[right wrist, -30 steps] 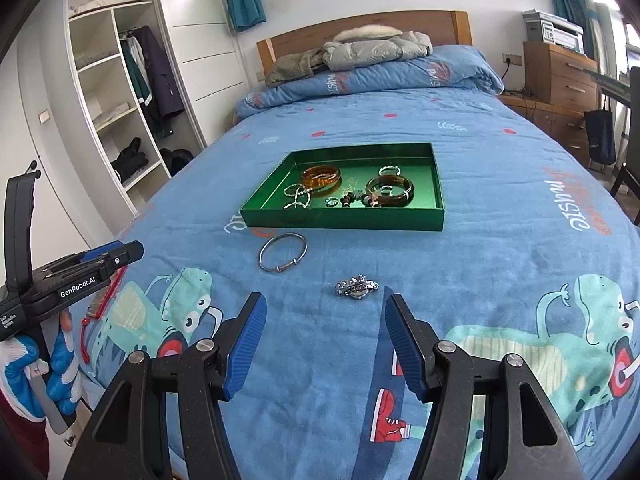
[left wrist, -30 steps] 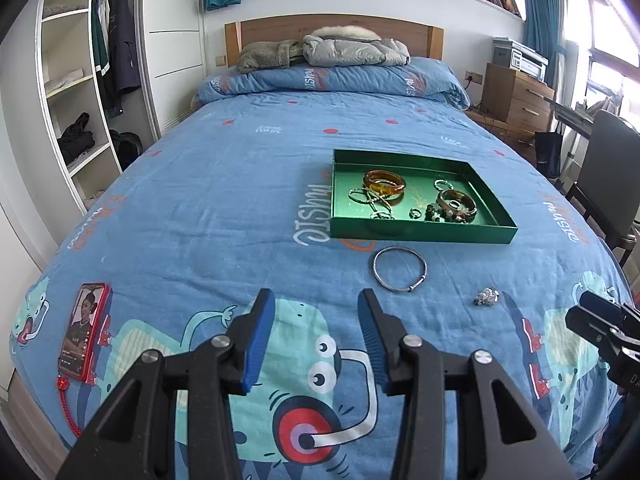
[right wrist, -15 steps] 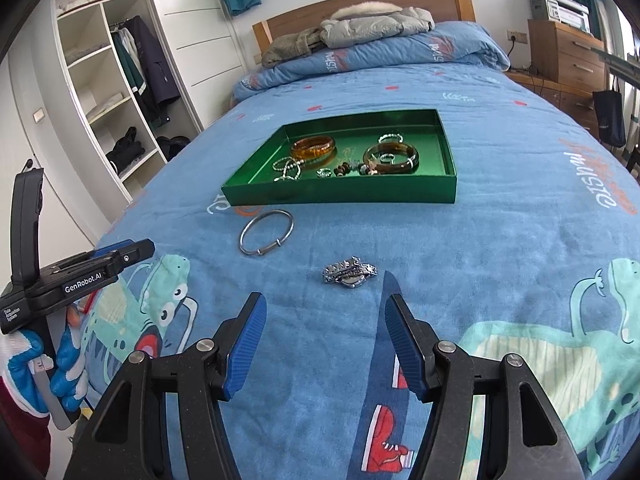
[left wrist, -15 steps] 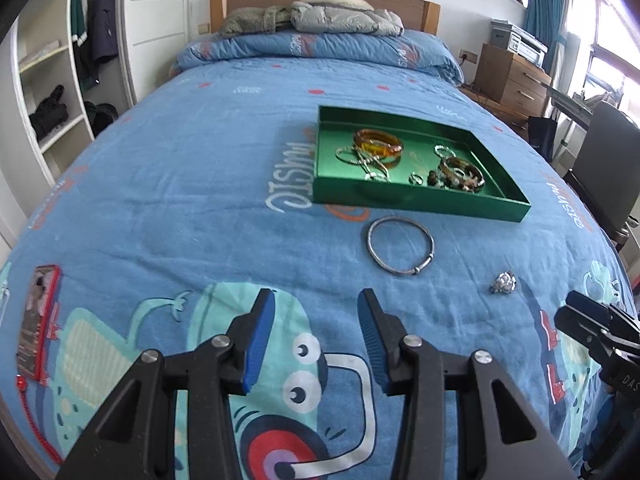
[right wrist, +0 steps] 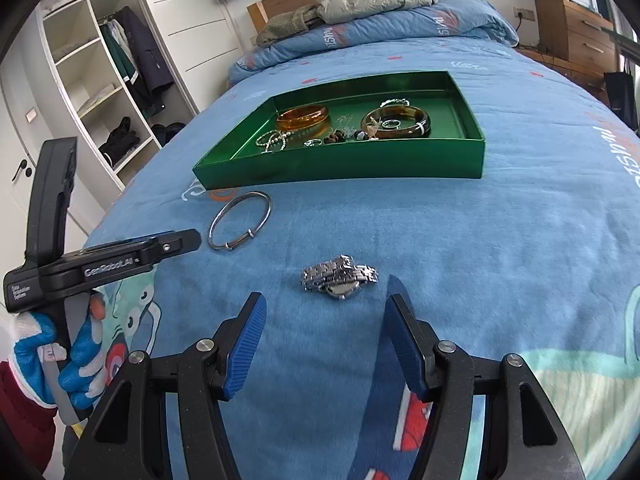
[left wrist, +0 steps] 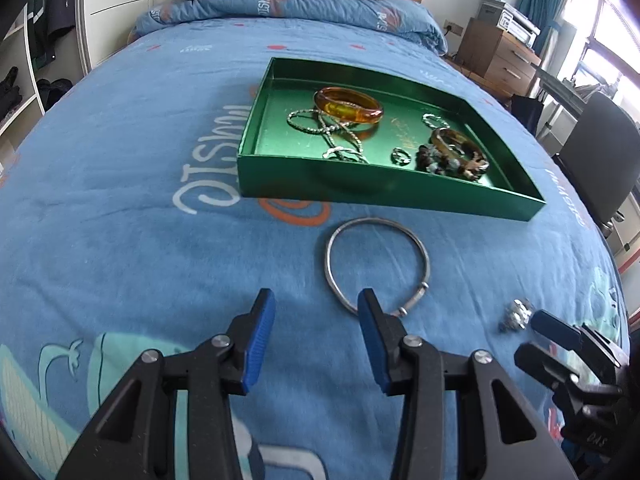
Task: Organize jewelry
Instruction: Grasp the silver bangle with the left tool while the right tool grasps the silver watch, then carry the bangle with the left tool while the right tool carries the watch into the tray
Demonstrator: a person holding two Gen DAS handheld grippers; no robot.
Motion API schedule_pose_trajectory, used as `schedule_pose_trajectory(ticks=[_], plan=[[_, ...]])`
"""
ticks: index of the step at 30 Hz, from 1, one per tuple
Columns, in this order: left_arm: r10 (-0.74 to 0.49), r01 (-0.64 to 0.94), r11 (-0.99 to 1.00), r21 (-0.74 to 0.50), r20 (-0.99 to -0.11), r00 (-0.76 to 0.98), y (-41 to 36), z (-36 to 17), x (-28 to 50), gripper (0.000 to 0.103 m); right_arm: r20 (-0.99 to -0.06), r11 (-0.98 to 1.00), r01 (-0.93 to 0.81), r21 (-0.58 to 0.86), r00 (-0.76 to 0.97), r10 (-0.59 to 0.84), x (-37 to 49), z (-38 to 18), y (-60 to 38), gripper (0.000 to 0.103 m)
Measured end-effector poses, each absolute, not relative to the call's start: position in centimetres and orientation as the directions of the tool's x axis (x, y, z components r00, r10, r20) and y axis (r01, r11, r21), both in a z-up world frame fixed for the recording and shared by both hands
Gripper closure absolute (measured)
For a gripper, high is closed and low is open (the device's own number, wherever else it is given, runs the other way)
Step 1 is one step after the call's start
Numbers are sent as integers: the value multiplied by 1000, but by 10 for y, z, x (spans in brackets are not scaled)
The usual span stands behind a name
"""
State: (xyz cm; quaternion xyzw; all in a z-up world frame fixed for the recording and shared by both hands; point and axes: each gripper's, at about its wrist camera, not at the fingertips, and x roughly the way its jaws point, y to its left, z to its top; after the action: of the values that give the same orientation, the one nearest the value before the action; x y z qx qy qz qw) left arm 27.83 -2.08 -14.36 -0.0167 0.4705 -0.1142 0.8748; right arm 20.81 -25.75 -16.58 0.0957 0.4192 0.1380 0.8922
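A thin silver bangle lies flat on the blue bed cover, just in front of the green tray. It is a smooth metal ring, a little longer one way than the other, and its small clasp points toward the left gripper.

The left gripper's jaws stand apart with nothing between them. Its right finger covers part of the bangle's near edge, but whether it touches cannot be told.

A shiny watch with a metal link band lies on the cover too. Its long side runs left to right in the right wrist view. It sits just ahead of the right gripper, whose jaws are also apart and hold nothing.

The tray is shallow, with shiny walls. Inside are a see-through orange bangle, a brown bangle, twisted silver chains and small rings.
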Motion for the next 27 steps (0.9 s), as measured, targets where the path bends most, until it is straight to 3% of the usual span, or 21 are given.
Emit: schedule_pose_trajectory(ticks=[11, 12, 14, 16, 19, 27], plan=[[-199, 230, 969, -85, -821, 535, -41, -150, 296, 64, -698, 938, -222, 267, 626, 348, 228, -170, -244, 42], [-202, 238, 968, -83, -821, 534, -43, -151, 295, 65, -695, 936, -228, 269, 627, 353, 228, -171, -244, 43], [-213, 256, 963, -85, -821, 529, -47, -152, 293, 79, -696, 937, -240, 256, 626, 351, 225, -172, -244, 45], [-232, 273, 957, -98, -824, 517, -52, -152, 292, 93, -703, 943, -233, 238, 628, 333, 225, -173, -245, 59], [-215, 291, 954, -66, -827, 519, -63, -153, 289, 98, -712, 947, -216, 236, 625, 320, 227, -174, -250, 75], [-204, 302, 953, -33, -808, 553, -71, -142, 266, 99, -708, 948, -236, 213, 631, 316, 212, -170, -253, 80]])
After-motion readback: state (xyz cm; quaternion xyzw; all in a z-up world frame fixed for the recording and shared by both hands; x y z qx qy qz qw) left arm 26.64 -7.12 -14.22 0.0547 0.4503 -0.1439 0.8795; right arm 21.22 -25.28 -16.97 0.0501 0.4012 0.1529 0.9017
